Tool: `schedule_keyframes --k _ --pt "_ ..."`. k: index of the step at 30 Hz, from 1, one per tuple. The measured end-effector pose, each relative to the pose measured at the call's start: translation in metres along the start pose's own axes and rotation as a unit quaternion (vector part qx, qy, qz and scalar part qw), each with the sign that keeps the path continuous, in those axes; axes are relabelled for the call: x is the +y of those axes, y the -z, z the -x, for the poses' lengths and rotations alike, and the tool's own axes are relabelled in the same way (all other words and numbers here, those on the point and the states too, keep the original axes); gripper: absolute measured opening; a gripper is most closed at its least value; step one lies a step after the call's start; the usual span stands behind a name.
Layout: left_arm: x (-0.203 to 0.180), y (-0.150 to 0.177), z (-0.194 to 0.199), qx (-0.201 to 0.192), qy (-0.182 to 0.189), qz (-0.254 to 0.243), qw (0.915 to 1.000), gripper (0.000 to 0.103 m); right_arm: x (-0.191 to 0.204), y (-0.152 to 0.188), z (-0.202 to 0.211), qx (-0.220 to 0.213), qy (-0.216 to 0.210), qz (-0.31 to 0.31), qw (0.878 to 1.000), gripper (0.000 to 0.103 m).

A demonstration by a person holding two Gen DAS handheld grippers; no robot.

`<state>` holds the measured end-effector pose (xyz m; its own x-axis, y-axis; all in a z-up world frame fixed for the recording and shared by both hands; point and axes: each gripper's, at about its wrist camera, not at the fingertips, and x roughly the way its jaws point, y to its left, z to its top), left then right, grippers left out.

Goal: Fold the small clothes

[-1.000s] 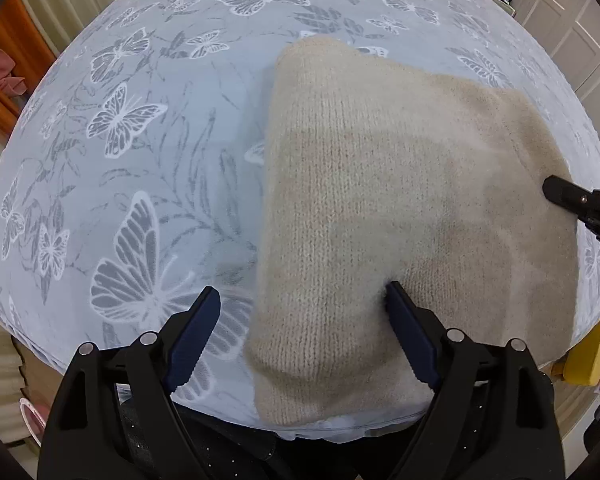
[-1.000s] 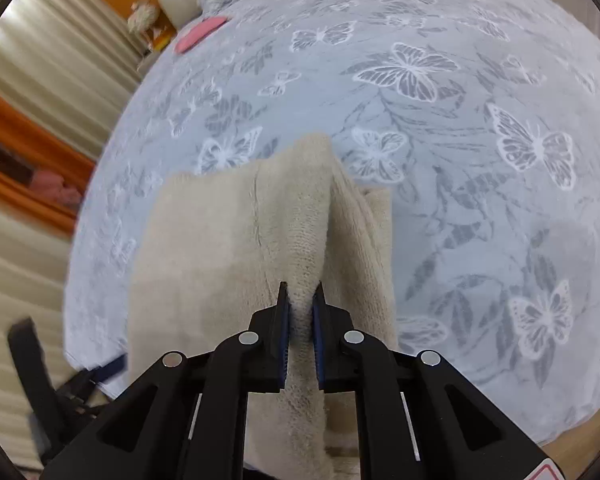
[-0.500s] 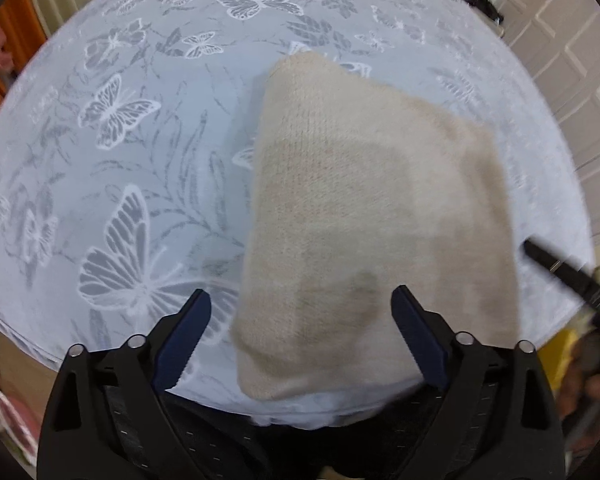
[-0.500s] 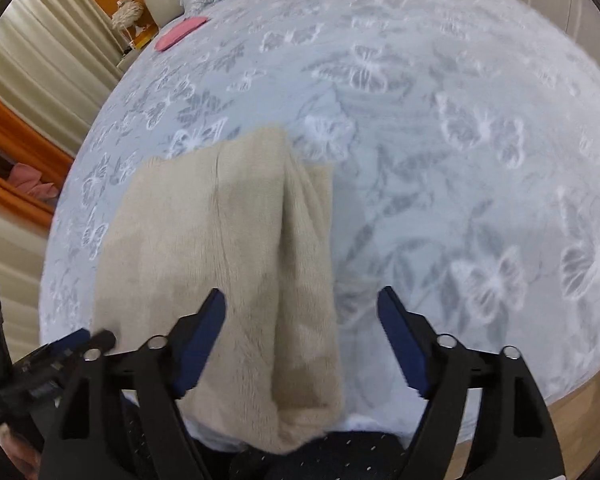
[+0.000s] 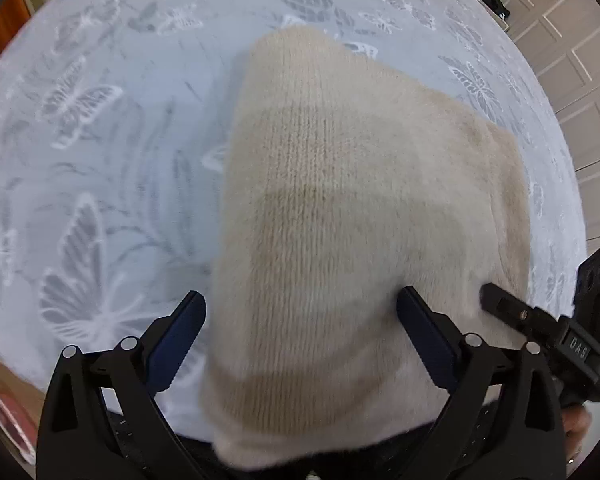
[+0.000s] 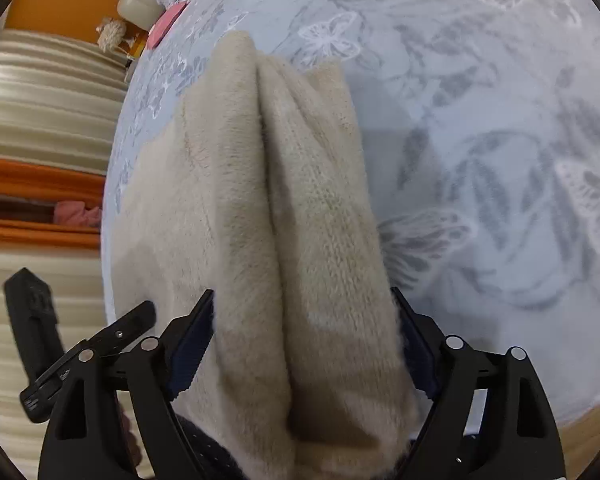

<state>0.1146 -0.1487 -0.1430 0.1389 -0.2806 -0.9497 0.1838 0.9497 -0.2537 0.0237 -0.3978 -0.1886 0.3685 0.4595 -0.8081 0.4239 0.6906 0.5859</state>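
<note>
A folded beige knitted garment [image 5: 340,208] lies on the butterfly-print bed cover near its front edge. It also shows in the right wrist view [image 6: 292,216], with its stacked folded edges facing the camera. My left gripper [image 5: 300,332] is open, with its jaws wide on either side of the garment's near left part. My right gripper [image 6: 304,340] is open too, its jaws astride the thick folded edge on the garment's right side. The right gripper shows at the lower right of the left wrist view [image 5: 548,332].
The pale blue butterfly-print cover [image 5: 100,160] spreads far to the left and back. White cupboard doors [image 5: 580,60] stand at the right. A pink flat item [image 6: 166,24] lies at the far end of the bed. Curtains [image 6: 40,120] hang beyond the bed.
My right gripper let go of the pinched fold and opened wide, then moved forward astride the folded edge. My left gripper stayed open and moved in closer over the garment.
</note>
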Motion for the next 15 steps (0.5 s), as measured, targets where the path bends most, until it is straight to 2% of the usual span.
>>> schedule_keyframes --k 2,4,5,8,9,10,11,12,14,15 --pt "0.006 -0.004 -0.011 0.011 0.023 0.018 0.9995 0.098 -0.002 -0.001 -0.005 -0.002 -0.011 -0.007 1.0 0.086" --pt "0.017 -0.007 -0.024 0.031 0.068 0.052 0.9958 0.098 -0.004 -0.001 -0.008 -0.008 -0.022 -0.015 1.0 0.087" --pt "0.026 -0.008 -0.032 0.043 0.104 0.079 0.9905 0.098 -0.004 -0.002 -0.009 -0.011 -0.026 -0.017 0.999 0.087" --pt "0.04 -0.009 -0.036 0.044 0.145 0.105 0.9829 0.098 -0.006 -0.002 -0.011 -0.016 -0.038 -0.027 0.999 0.087" --pt "0.04 -0.009 -0.035 0.044 0.149 0.103 0.9824 0.098 -0.006 -0.003 -0.011 -0.019 -0.041 -0.029 0.999 0.073" --pt "0.039 -0.008 -0.033 0.042 0.156 0.098 0.982 0.091 -0.006 -0.004 -0.011 -0.019 -0.047 -0.028 0.998 0.061" --pt "0.036 -0.008 -0.029 0.04 0.17 0.091 0.9804 0.072 -0.005 -0.005 -0.011 -0.014 -0.055 -0.027 0.998 0.052" --pt "0.033 -0.008 -0.024 0.039 0.165 0.086 0.9817 0.068 -0.004 -0.006 -0.007 -0.017 -0.053 -0.029 0.998 0.045" --pt "0.023 -0.006 -0.007 0.029 0.149 0.072 0.9857 0.052 0.008 -0.004 0.004 -0.028 -0.044 -0.012 0.999 0.041" --pt "0.019 -0.005 0.001 0.024 0.143 0.065 0.9873 0.051 0.012 -0.005 0.01 -0.033 -0.041 -0.007 0.999 0.04"
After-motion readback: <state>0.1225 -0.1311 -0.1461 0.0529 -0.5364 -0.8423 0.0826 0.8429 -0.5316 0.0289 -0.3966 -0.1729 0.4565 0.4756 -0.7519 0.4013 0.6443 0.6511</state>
